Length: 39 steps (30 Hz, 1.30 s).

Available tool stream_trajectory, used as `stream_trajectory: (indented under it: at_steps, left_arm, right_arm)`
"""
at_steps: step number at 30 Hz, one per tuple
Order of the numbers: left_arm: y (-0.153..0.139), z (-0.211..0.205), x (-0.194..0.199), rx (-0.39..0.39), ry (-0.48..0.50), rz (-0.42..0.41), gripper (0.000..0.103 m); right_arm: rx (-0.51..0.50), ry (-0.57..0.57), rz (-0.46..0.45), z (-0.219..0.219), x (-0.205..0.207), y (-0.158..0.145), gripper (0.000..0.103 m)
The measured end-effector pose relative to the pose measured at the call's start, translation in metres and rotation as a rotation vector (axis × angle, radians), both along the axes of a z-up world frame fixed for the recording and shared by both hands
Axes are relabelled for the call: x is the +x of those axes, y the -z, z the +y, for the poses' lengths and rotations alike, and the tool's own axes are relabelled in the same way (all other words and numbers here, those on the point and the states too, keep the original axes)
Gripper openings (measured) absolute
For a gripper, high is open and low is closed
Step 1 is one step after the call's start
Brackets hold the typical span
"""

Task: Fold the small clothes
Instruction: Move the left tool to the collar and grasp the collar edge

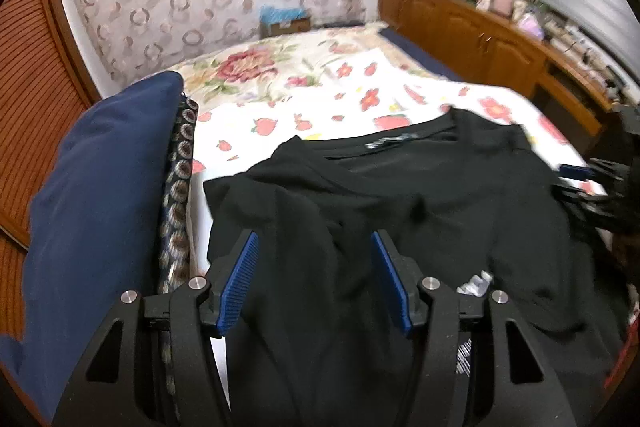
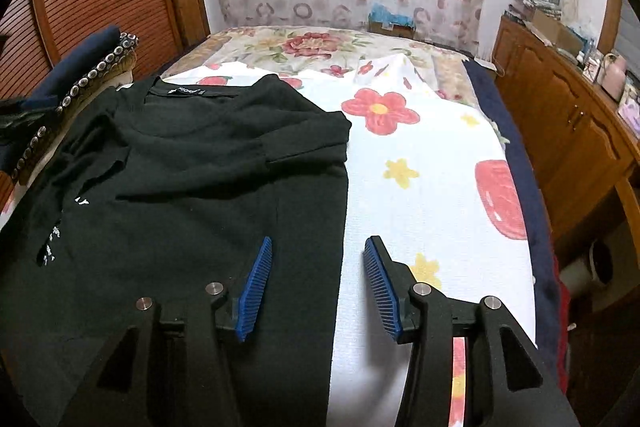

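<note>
Left gripper (image 1: 314, 247) fingers spread above the black shirt (image 1: 400, 211); navy pillow (image 1: 100, 195) lies just beside it.

Left hand-held gripper (image 1: 314, 241) and right hand-held gripper (image 2: 318, 245) both gape wide.

Nothing legible. Small neck label (image 2: 186, 91) inside the collar of the black shirt (image 2: 192, 187) carries pale lettering, too blurred to read; white print fragments (image 2: 52, 239) at its left fold likewise unreadable.

A black shirt (image 2: 180, 167) lies on a white sheet (image 2: 420, 187) printed with red and yellow flowers; blue gripper pads (image 2: 256, 287)
</note>
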<state>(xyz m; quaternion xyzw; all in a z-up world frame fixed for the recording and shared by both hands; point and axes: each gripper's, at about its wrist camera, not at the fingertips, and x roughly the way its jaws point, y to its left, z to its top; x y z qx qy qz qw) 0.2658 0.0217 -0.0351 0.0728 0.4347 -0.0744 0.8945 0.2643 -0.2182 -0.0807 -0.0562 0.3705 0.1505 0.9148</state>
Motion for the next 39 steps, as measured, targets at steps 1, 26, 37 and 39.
stream_trajectory:
  at_steps: [1,26,37,39]
  left_arm:
    - [0.004,-0.002,0.01,0.015,-0.012,0.016,0.06]
    - [-0.025,0.02,0.025,0.104,-0.051,-0.048,0.007]
    - [-0.085,0.095,-0.01,0.034,-0.123,-0.188,0.007]
    - [-0.082,0.095,-0.012,0.029,-0.119,-0.19,0.007]
  right_arm:
    - [0.0,-0.001,0.0,-0.001,0.0,0.0,0.051]
    - [-0.015,-0.004,-0.006,-0.018,0.011,0.002,0.053]
    - [-0.011,0.0,-0.005,-0.022,0.014,0.002,0.055]
    - [0.013,0.001,0.007,-0.024,0.016,0.002,0.055]
